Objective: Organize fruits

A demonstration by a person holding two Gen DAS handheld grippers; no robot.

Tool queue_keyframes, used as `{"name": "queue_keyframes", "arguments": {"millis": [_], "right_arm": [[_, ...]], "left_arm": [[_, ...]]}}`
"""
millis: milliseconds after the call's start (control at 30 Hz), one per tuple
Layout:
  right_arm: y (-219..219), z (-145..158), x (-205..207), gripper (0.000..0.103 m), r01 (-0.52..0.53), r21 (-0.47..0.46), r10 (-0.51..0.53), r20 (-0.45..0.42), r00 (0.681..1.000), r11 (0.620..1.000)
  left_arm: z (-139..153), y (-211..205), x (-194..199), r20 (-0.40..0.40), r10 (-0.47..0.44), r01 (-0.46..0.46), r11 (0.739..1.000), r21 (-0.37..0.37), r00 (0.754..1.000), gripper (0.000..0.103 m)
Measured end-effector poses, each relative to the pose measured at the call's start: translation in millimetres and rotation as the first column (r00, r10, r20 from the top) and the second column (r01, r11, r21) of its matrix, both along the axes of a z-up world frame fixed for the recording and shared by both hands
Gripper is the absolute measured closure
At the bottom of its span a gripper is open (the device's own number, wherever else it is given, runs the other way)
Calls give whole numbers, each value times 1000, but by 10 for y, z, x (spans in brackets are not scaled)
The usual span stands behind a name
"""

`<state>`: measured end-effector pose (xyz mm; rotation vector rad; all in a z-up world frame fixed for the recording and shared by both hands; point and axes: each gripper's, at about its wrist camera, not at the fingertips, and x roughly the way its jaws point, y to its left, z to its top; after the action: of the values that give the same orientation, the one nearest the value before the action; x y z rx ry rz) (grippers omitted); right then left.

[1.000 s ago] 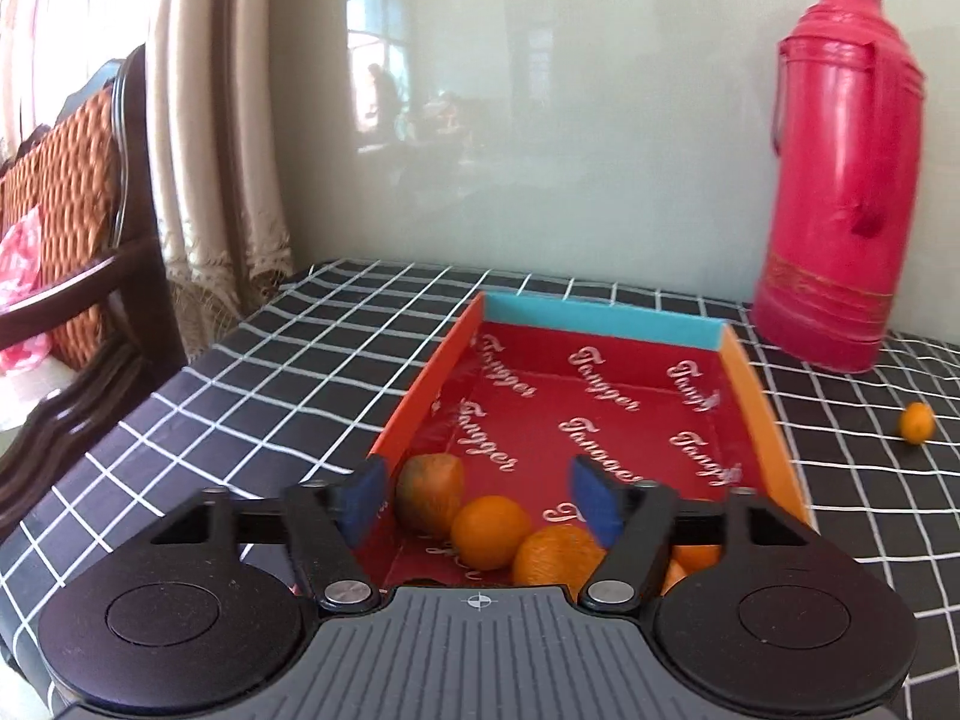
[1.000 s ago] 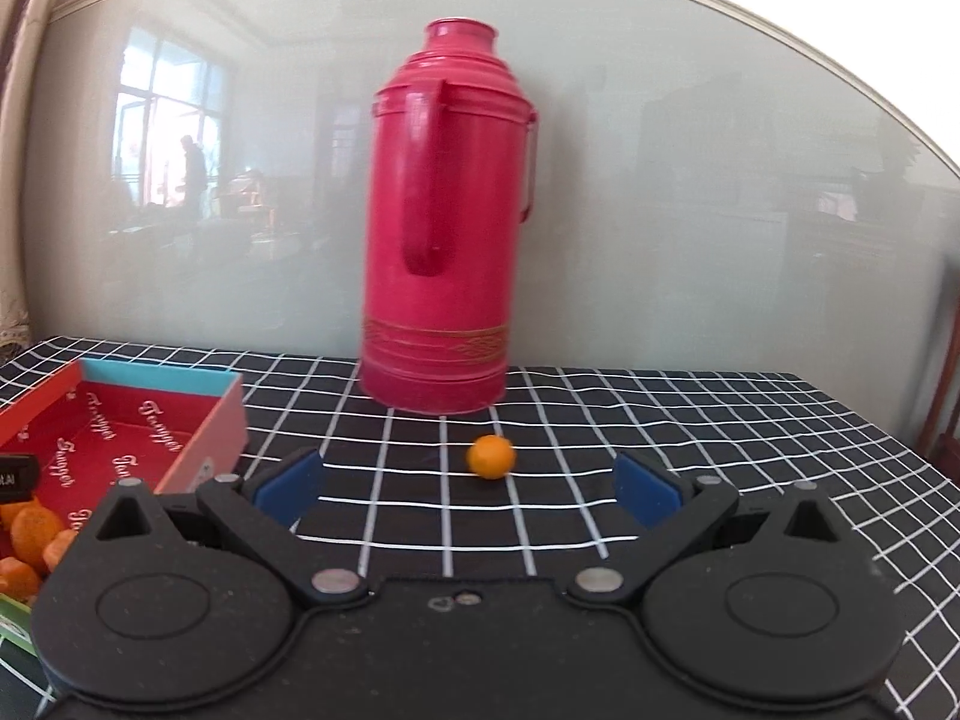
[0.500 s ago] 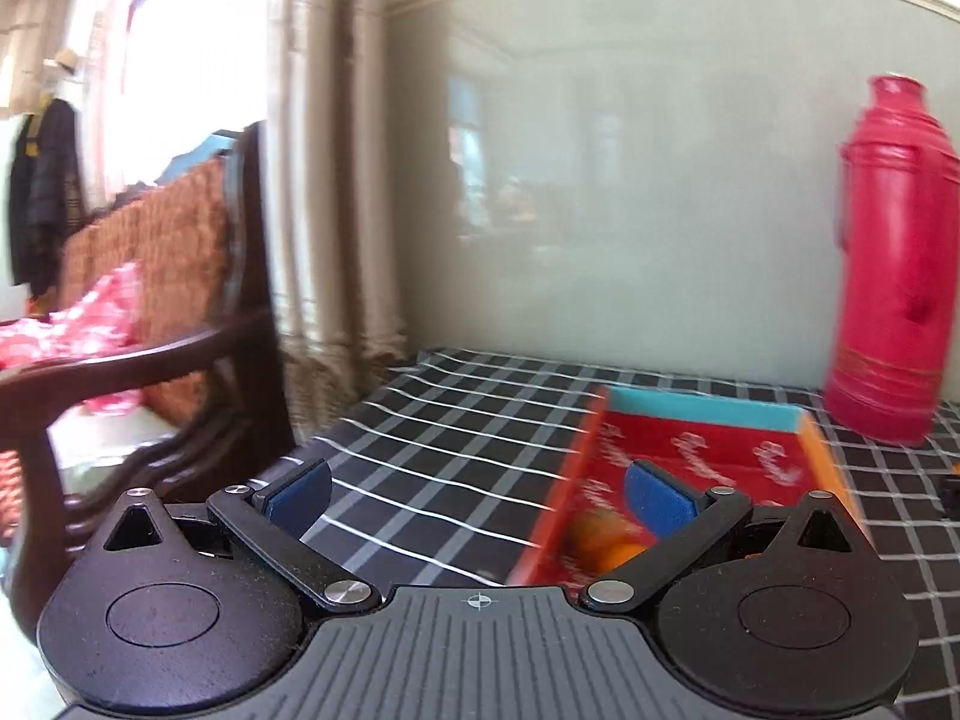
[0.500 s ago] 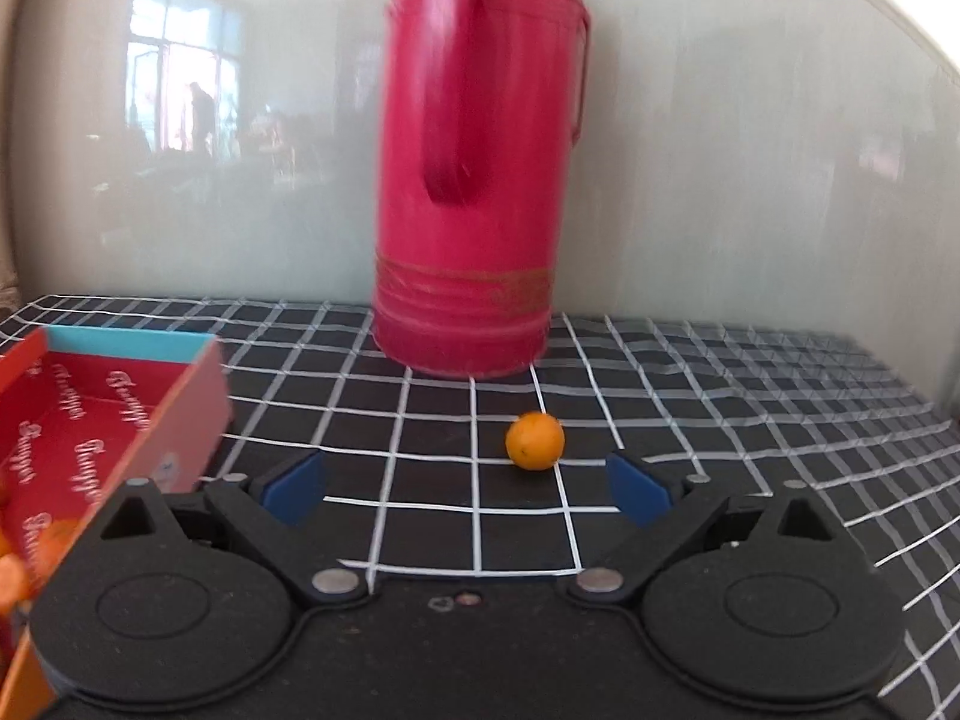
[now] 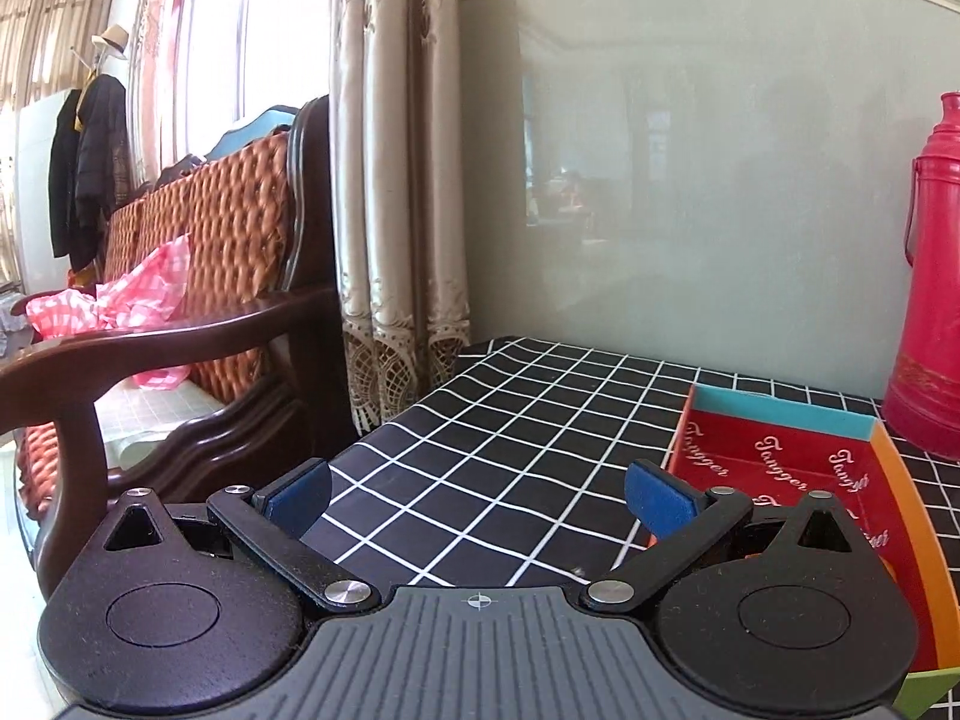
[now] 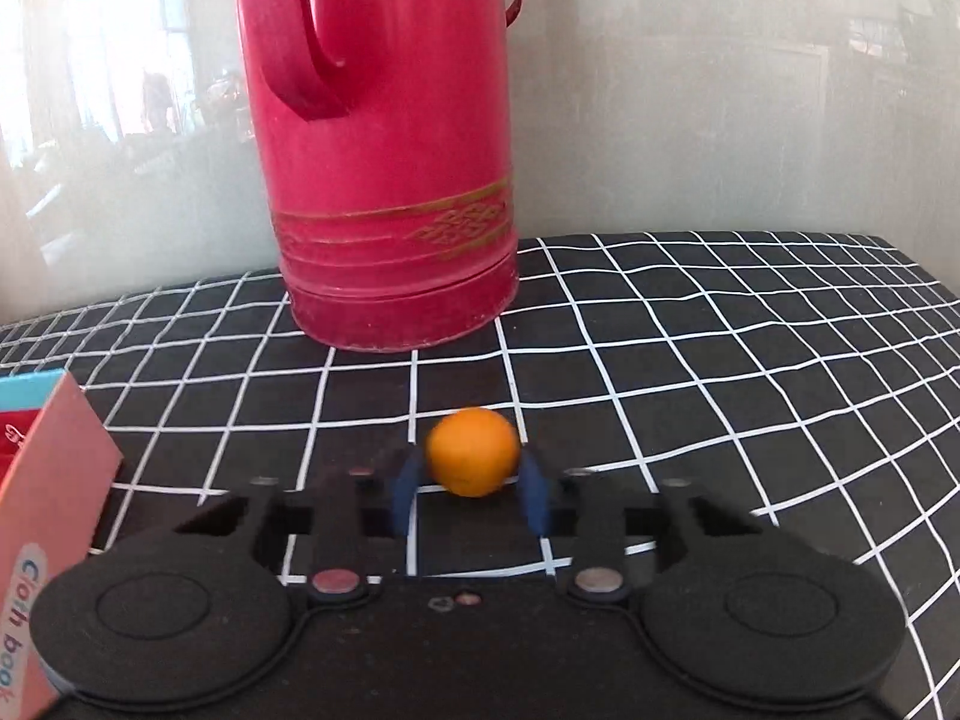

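A small orange (image 6: 473, 451) sits between the blue pads of my right gripper (image 6: 471, 495), which is shut on it just over the checked tablecloth, in front of the red thermos. My left gripper (image 5: 477, 495) is open and empty, over the cloth to the left of the red box lid tray (image 5: 900, 480). The tray's near corner also shows at the left of the right wrist view (image 6: 54, 498). The fruits inside the tray are hidden behind my left gripper.
A tall red thermos (image 6: 384, 180) stands near the wall behind the orange; it also shows in the left wrist view (image 5: 930, 324). The table (image 5: 510, 450) has a black checked cloth. A wooden chair (image 5: 180, 324) and a curtain (image 5: 402, 180) are to the left of the table.
My right gripper moved forward to the loose orange and shut on it. My left gripper swung left, away from the fruits in the tray, and opened wider.
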<state>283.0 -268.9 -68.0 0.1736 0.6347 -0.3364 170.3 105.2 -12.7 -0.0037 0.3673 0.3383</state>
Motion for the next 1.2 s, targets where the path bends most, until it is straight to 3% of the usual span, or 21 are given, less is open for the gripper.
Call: {"name": "queue_keyframes", "arguments": {"millis": [133,267,500,600,667,933,1000,1133,1200], "right_arm": [[105,100,-76,80,-53,36,52,45,998,998],[449,285,-269,80,-201,52,193,121,974,978],[1180,433,-558,80,-490,61,474,179,862,869],[1441,443,-602,80,-563,65,548,161,821,824],[1564,406,-605,80,-581,53,571,135,810,812],[1657,381,-643,68,-559,34,554,95,827,829],[1635,407,-691,60,-545,20,540,101,835,838],[1478,503,-1016,27,-462,15,456,125,881,887],[1363,547,-1267,23,-401,19,396,120,910,916]], "left_arm": [[-8,88,9,-13,18,-18,1000,-8,1000,0],[-1,194,6,-14,46,-47,998,-35,999,0],[-31,268,-5,-31,53,-54,998,-43,998,0],[-38,265,-21,-40,45,-46,998,-32,998,0],[-42,251,-44,-46,38,-38,999,-19,998,0],[-44,225,-144,-67,2,0,1000,24,998,0],[-28,216,-156,-67,-13,14,1000,18,998,0],[24,136,-192,-64,-94,93,996,-17,994,0],[37,34,-243,-72,-141,140,990,-21,987,0]]}}
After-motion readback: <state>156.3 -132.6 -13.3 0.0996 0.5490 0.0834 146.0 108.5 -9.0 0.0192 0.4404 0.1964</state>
